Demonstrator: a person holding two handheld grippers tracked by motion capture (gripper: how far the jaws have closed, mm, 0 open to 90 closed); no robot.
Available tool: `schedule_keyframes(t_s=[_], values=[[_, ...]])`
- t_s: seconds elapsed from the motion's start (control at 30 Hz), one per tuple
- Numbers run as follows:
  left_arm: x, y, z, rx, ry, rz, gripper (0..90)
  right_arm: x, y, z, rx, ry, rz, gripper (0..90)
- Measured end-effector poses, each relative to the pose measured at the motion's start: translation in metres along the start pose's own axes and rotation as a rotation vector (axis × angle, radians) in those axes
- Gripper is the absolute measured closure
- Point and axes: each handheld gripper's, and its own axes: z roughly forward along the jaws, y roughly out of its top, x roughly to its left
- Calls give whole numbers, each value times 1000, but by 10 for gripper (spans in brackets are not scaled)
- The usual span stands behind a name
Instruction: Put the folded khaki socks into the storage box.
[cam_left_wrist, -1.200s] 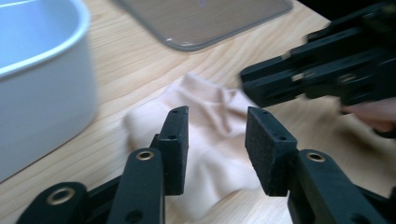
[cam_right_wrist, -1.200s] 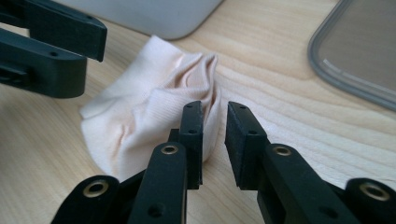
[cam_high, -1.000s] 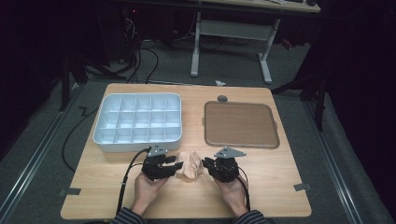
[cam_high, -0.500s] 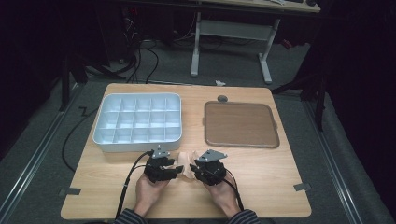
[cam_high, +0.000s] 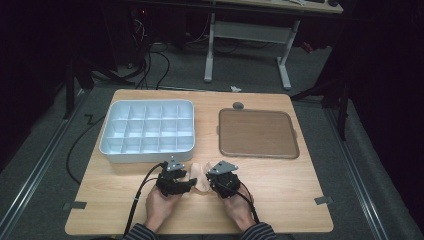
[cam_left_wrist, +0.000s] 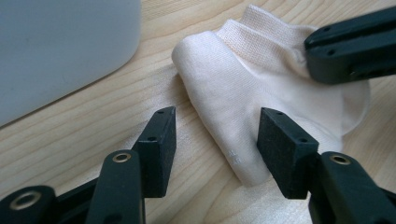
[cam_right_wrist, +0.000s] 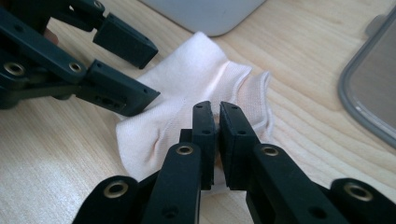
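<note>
A pale cream sock (cam_high: 202, 176) lies crumpled on the wooden table near its front edge, between my two grippers. My left gripper (cam_high: 190, 182) sits at the sock's left side. In the left gripper view its jaws (cam_left_wrist: 217, 123) stand apart, having just been opening, with the sock's folded edge (cam_left_wrist: 243, 88) between them and loose. My right gripper (cam_high: 212, 181) comes in from the right. In the right gripper view its jaws (cam_right_wrist: 217, 112) have just been closing and pinch a fold of the sock (cam_right_wrist: 187, 84). The left gripper's fingers (cam_right_wrist: 126, 46) show beyond it.
A white compartment tray (cam_high: 147, 150) stands just behind the sock at the back left. A flat brown tray (cam_high: 257, 132) lies at the back right, with a small grey disc (cam_high: 238, 105) behind it. Bare wood extends to the right of the hands.
My right gripper has slid left to the sock and closed on its fabric. The left gripper has stayed in place with its jaws a little wider.
</note>
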Motion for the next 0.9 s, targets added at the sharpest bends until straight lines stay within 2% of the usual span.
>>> schedule_keyframes(t_s=[0.3, 0.37, 0.6, 0.77, 0.9], values=[[-3, 1, 0, 12, 24, 9, 485, -5, -1, -12, -47, -12, 16, 856], [-4, 1, 0, 15, 30, 10, 486, -6, -3, -13, -39, -17, 19, 856], [-6, 0, 0, 18, 41, 15, 486, -14, -19, -3, -2, -15, 53, 856], [-8, -3, 0, 1, 46, 30, 479, -19, -24, 1, -15, -3, 84, 849], [-10, -4, -2, 4, 51, 33, 478, -20, -23, 2, -15, 5, 89, 844]])
